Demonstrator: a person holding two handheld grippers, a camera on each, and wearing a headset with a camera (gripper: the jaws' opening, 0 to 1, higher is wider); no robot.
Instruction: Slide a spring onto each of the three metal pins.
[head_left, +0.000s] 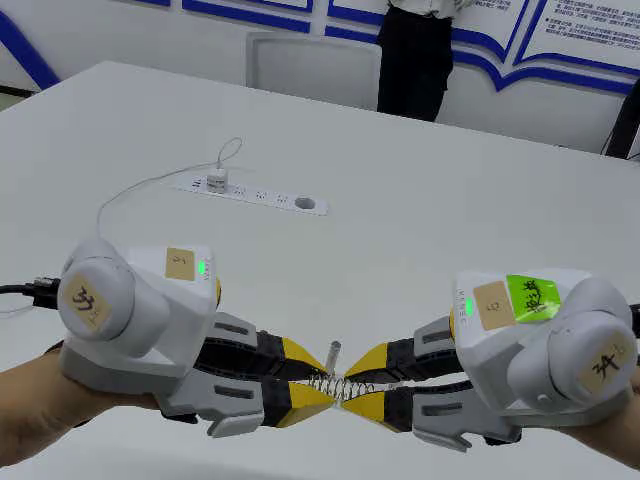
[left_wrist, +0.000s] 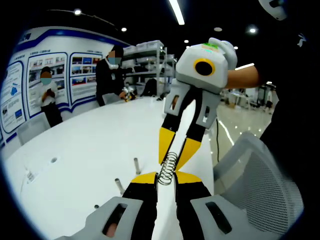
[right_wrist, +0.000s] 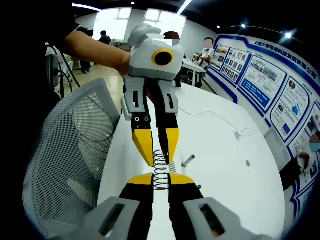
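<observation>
Silver wire coil spring (head_left: 337, 386): over the near edge of white table (head_left: 450, 220) | left gripper (head_left: 322, 384) clenched on one end | right gripper (head_left: 350, 386) clenched on the other | upright grey metal pin (head_left: 334, 352) just behind | bare tabletop beyond

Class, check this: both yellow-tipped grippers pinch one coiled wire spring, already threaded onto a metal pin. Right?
Not threaded yet. The left gripper view shows the coiled wire spring pinched between the yellow-tipped left gripper and right gripper, beside a bare upright metal pin, not on it.
</observation>
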